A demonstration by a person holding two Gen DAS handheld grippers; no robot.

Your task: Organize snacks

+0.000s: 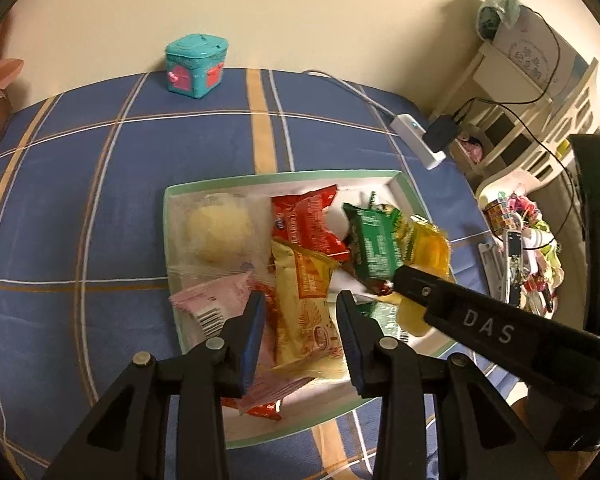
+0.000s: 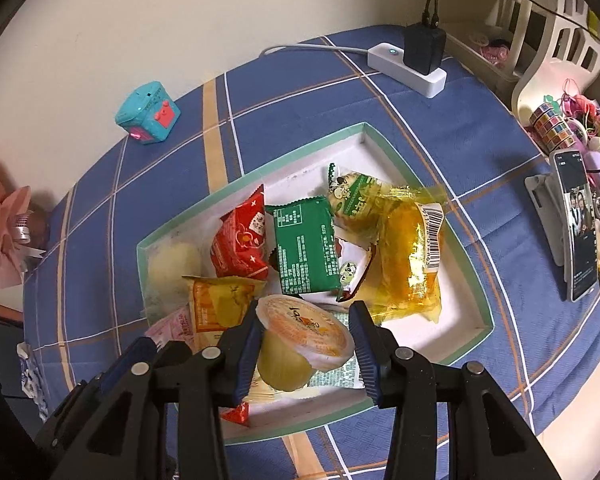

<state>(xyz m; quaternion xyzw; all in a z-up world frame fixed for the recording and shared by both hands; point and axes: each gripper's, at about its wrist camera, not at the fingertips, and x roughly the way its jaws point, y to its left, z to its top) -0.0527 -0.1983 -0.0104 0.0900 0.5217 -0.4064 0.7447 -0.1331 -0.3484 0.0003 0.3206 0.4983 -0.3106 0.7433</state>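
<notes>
Below both grippers, one green-rimmed white tray (image 2: 384, 148) on a blue plaid cloth (image 2: 440, 128) holds mixed snacks: one red packet (image 2: 242, 244), one green packet (image 2: 306, 246), one yellow bag (image 2: 410, 264). Right gripper (image 2: 306, 346) is clamped around one orange-lidded jelly cup (image 2: 304, 330). Left gripper (image 1: 302, 340) hangs nearly closed, empty, over one yellow-orange packet (image 1: 308, 300) between its fingers.
</notes>
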